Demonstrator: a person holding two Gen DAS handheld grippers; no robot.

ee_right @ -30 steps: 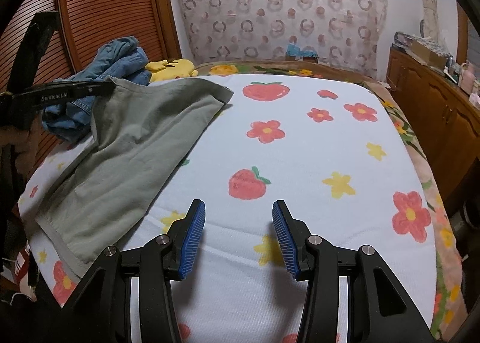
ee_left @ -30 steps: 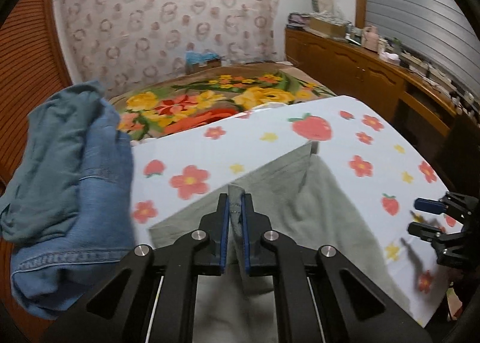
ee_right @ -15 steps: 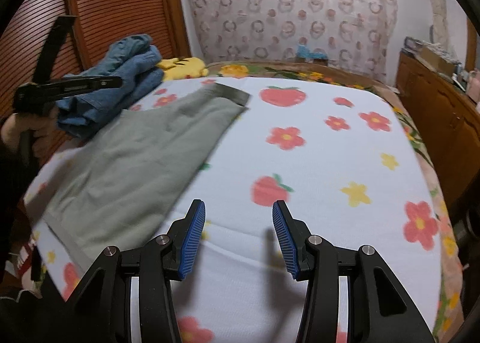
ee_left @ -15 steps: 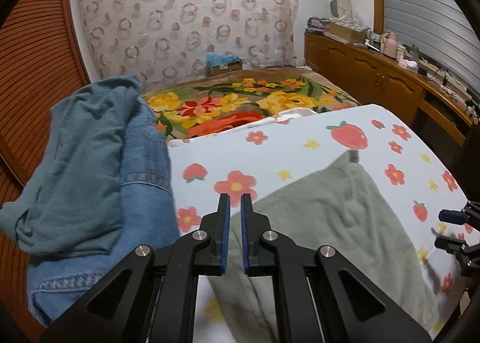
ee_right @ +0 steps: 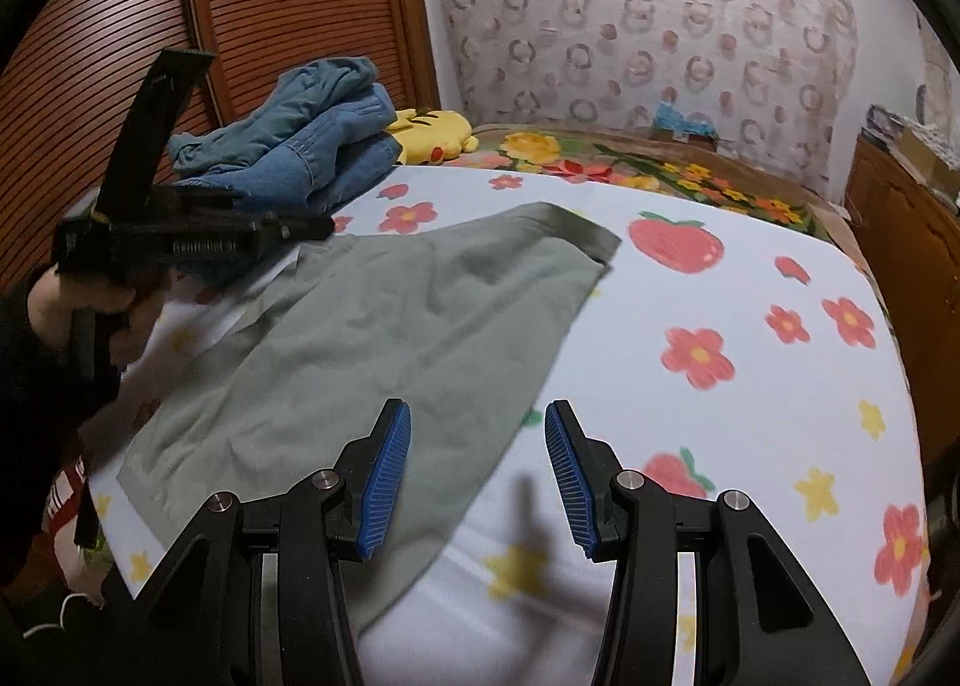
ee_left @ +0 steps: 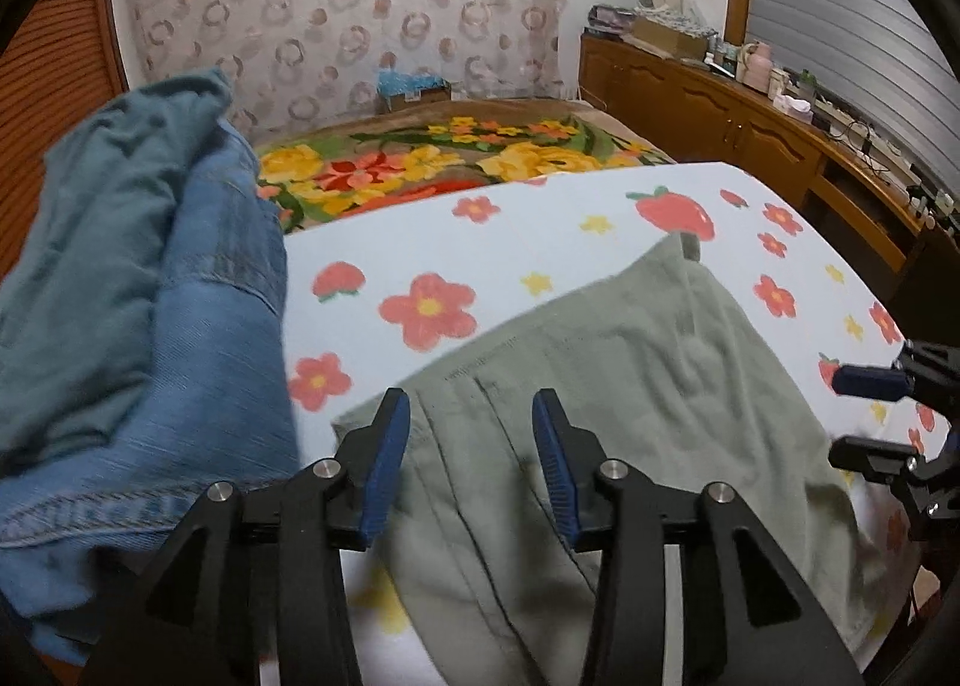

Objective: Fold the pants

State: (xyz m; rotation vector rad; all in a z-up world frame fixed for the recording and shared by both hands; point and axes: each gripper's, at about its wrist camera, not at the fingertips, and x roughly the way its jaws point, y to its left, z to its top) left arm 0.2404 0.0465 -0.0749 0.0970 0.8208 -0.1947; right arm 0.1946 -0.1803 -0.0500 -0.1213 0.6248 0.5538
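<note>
Grey-green pants [ee_left: 600, 356] lie spread flat on the flower-and-strawberry sheet [ee_left: 420, 242]. My left gripper [ee_left: 471, 404] hovers over their near-left corner with its jaws opening. The cloth lies under and between the blue pads, but they do not press on it. In the right wrist view the pants [ee_right: 390, 326] stretch from the middle to the left. My right gripper [ee_right: 478, 416] stands open just above their lower right edge, with nothing gripped. It also shows at the right edge of the left wrist view as the right gripper [ee_left: 852, 416]. A hand [ee_right: 78, 290] holds the left gripper [ee_right: 318, 230].
A pile of blue denim clothes [ee_left: 150, 296] sits left of the pants, also visible as the denim pile [ee_right: 300, 146] by the slatted wooden door. A yellow plush toy [ee_right: 432, 128] lies behind it. A flowered blanket [ee_left: 420, 170] covers the far bed. Wooden cabinets [ee_left: 750, 128] line the right side.
The left gripper came down with the pants' corner, then its jaws parted and let the cloth go; the pants now lie flat. The right gripper drifted left toward the pants' edge, still open.
</note>
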